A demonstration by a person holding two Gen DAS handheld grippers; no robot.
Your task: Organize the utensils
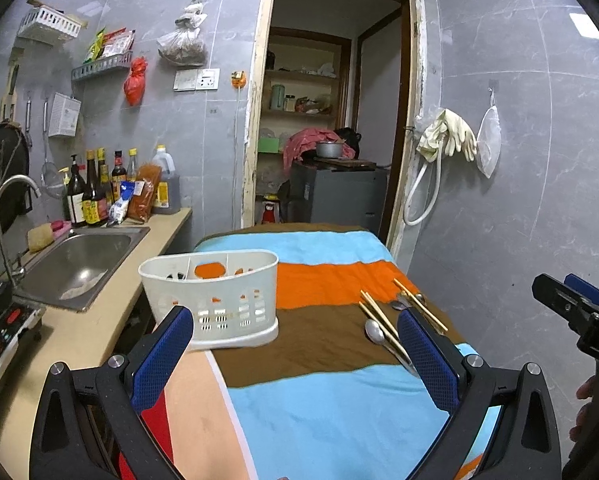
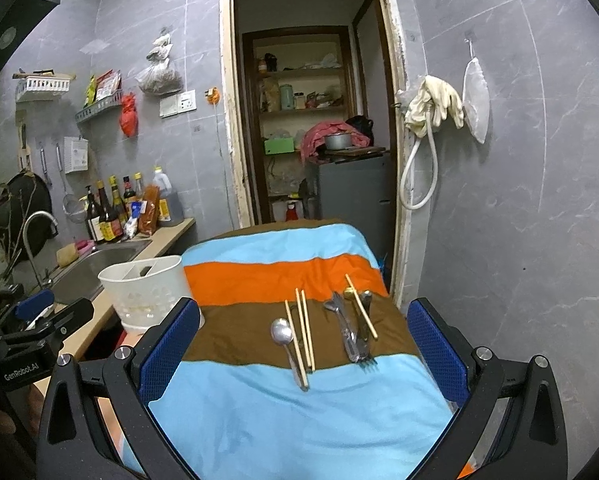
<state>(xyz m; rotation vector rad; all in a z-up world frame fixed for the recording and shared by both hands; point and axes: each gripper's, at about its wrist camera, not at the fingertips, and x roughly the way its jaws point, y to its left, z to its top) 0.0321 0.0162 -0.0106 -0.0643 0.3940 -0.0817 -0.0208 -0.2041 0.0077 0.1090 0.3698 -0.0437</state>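
A white slotted utensil basket (image 1: pixel 215 300) stands at the left edge of the striped cloth; it also shows in the right wrist view (image 2: pixel 145 292). On the brown stripe lie a metal spoon (image 2: pixel 282 334), wooden chopsticks (image 2: pixel 304 330), and a pile of a fork and spoons (image 2: pixel 353 330) with one more chopstick (image 2: pixel 361 306) across it. The spoon (image 1: pixel 374 332) and chopsticks (image 1: pixel 379 316) also show in the left wrist view. My left gripper (image 1: pixel 295 328) is open and empty, above the cloth near the basket. My right gripper (image 2: pixel 305 322) is open and empty, above the utensils.
The table wears a blue, orange and brown striped cloth (image 2: pixel 299 420). To the left are a counter with a steel sink (image 1: pixel 79 264), a tap (image 1: pixel 11 200) and sauce bottles (image 1: pixel 99 192). An open doorway (image 1: pixel 331 120) lies behind the table. A tiled wall (image 2: pixel 519 200) is to the right.
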